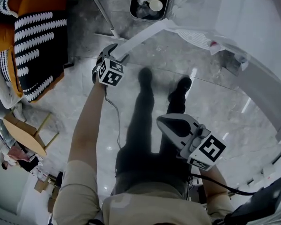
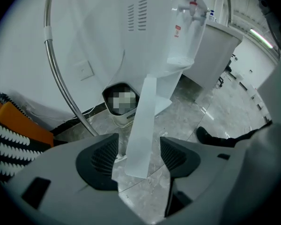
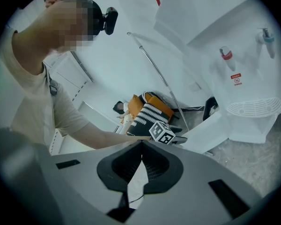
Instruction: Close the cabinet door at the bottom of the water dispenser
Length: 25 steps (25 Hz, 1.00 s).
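The white water dispenser point(image 2: 150, 32) stands against the wall, with its bottom cabinet door point(image 1: 143, 35) swung out over the floor. In the left gripper view the door's free edge point(image 2: 143, 125) runs up between the jaws of my left gripper point(image 2: 139, 156). The jaws are open, with a gap on each side of the panel. From the head view my left gripper point(image 1: 113, 51) sits low at that door edge. My right gripper point(image 1: 171, 124) hangs by my right leg, away from the door. Its jaws point(image 3: 141, 161) are shut with nothing between them. The right gripper view also shows the dispenser point(image 3: 234, 69) and the open door point(image 3: 210, 130).
A dark bin point(image 1: 150, 3) with cups stands beside the dispenser. A metal stand pole point(image 1: 100, 11) rises just left of the door. An orange and striped seat point(image 1: 37, 36) is at the far left, and a white counter point(image 1: 253, 55) at the right. My shoes point(image 1: 145, 76) stand on the marble floor.
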{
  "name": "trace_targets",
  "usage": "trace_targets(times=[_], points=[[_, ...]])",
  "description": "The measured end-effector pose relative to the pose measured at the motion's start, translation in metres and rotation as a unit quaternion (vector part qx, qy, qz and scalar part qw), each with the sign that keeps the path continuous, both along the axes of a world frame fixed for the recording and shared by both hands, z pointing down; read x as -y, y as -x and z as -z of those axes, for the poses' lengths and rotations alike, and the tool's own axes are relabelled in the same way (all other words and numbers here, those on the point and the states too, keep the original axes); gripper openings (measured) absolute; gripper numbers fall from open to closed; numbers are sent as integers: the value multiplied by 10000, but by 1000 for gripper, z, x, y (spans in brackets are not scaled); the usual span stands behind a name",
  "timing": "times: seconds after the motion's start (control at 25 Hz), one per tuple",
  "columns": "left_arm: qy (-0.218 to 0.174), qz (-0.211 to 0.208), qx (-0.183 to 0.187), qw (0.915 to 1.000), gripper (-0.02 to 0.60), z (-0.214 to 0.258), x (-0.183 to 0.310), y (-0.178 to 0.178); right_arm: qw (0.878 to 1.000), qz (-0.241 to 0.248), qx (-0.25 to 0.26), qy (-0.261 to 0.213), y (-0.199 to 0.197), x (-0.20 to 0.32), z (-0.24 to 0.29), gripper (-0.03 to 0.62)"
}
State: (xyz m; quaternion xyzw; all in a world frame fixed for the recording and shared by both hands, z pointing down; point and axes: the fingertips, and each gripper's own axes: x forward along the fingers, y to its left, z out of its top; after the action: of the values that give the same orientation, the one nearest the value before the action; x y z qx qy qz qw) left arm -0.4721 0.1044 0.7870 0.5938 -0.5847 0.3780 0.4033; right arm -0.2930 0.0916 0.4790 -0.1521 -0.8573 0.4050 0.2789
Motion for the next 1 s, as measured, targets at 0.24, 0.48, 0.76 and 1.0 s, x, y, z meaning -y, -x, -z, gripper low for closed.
trace_targets(times=[0.24, 0.48, 0.76, 1.0], points=[[245, -161, 132, 9995, 249, -19, -5, -1, 10000, -61, -50, -24, -7, 7, -7, 15], [495, -87, 69, 9987, 249, -33, -20, -6, 10000, -40, -33, 9, -9, 9, -8, 15], [676, 88, 40, 9977, 249, -43, -24, 0, 10000, -79, -50, 7, -17, 14, -10, 15], [718, 198, -50, 9972, 249, -45, -24, -4, 9999, -135, -26, 47, -23, 16, -10, 15]])
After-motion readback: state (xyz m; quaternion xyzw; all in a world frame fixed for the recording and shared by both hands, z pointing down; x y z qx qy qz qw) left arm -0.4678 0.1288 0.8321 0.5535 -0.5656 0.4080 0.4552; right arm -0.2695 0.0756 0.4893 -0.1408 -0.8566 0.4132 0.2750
